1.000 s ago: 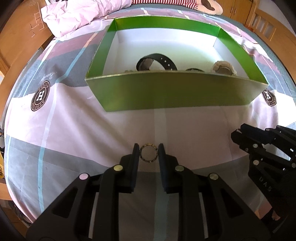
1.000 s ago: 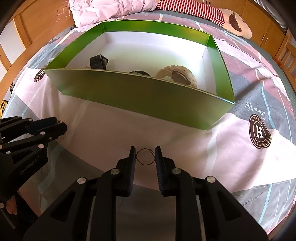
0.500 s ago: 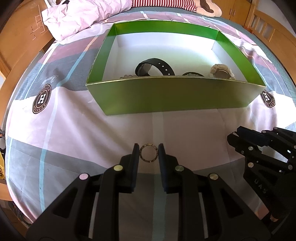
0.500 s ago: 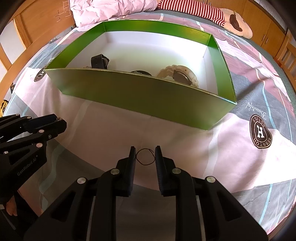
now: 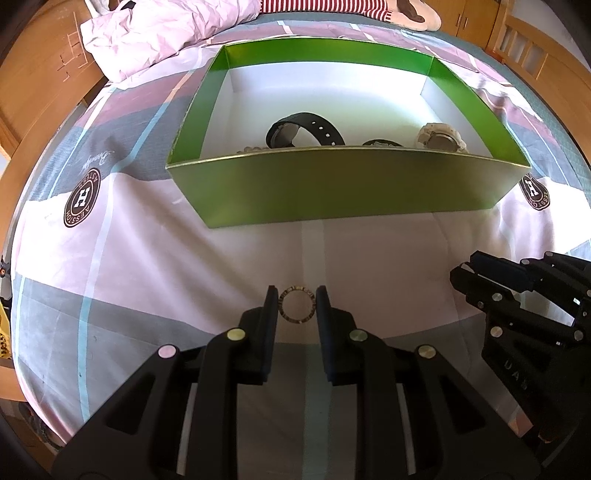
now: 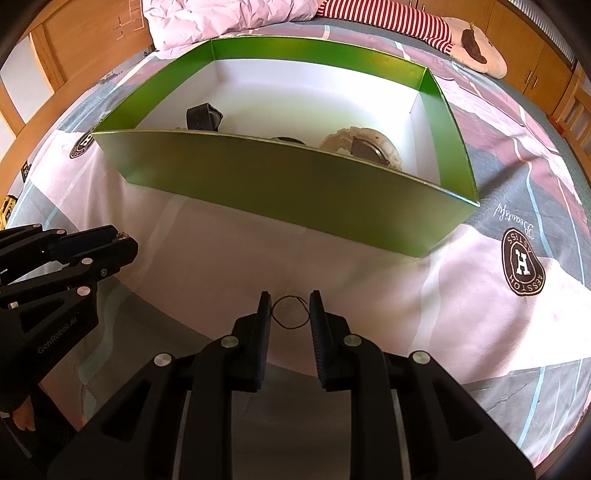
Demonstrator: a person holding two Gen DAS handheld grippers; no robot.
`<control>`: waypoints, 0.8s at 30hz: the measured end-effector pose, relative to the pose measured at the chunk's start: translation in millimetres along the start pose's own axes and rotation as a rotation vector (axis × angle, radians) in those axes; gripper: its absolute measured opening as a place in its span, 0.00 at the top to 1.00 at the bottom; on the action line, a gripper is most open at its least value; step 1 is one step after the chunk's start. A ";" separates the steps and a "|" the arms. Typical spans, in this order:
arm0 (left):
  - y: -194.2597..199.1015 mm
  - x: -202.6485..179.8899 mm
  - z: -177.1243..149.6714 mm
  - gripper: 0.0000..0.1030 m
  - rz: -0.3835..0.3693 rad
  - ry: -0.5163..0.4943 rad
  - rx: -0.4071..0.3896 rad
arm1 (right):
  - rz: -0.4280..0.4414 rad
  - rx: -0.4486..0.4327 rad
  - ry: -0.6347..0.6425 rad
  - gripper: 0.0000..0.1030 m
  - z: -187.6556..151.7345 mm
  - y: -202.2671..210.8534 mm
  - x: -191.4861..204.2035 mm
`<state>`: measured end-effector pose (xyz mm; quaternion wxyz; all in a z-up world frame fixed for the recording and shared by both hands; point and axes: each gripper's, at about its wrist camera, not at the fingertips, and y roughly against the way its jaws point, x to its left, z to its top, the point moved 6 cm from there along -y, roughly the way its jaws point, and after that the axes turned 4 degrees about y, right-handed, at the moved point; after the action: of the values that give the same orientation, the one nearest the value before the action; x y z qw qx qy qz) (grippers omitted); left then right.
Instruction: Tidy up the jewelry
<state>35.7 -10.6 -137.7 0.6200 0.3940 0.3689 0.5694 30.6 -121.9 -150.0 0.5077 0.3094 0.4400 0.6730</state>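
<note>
Jewelry sits in two places: some in the green box (image 5: 347, 192) far on the bed, some in the grippers near the camera. Left gripper (image 5: 297, 309) is narrowed onto a dark ring (image 5: 297, 309) with a speckled band, each finger touching one side of it. Right gripper (image 6: 290, 312) is likewise narrowed onto a thin black loop (image 6: 290, 312), a fine cord-like circle pinched between its fingers. Both pieces hang above the pink and grey sheet (image 5: 129, 258), near side of the box.

Inside the box, on its white floor, a black watch (image 5: 304, 129) lies left of centre, a cream watch (image 5: 439, 138) to the right, and a small dark band (image 5: 380, 143) between them, mostly hidden by the near wall. A bit of pale beads (image 5: 251, 149) peeks over that wall at the left.

From the left wrist view the right gripper shows at the right edge, beside and apart from the left one. A pink quilt (image 5: 166, 33) is bunched far left, beyond the box
</note>
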 end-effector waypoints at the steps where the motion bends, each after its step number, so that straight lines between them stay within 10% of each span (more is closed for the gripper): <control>1: 0.2 0.4 0.1 0.80 0.000 0.001 -0.001 | 0.001 0.000 0.001 0.80 0.3 0.0 -0.1; 24: 46.5 7.7 33.3 0.80 -0.024 0.084 -0.148 | 0.028 -0.179 -0.050 0.80 26.2 48.1 -7.6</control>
<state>47.2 -3.3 -81.6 0.6381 0.3184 0.3560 0.6039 35.7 -126.6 -95.2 0.5350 0.2856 0.3608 0.7086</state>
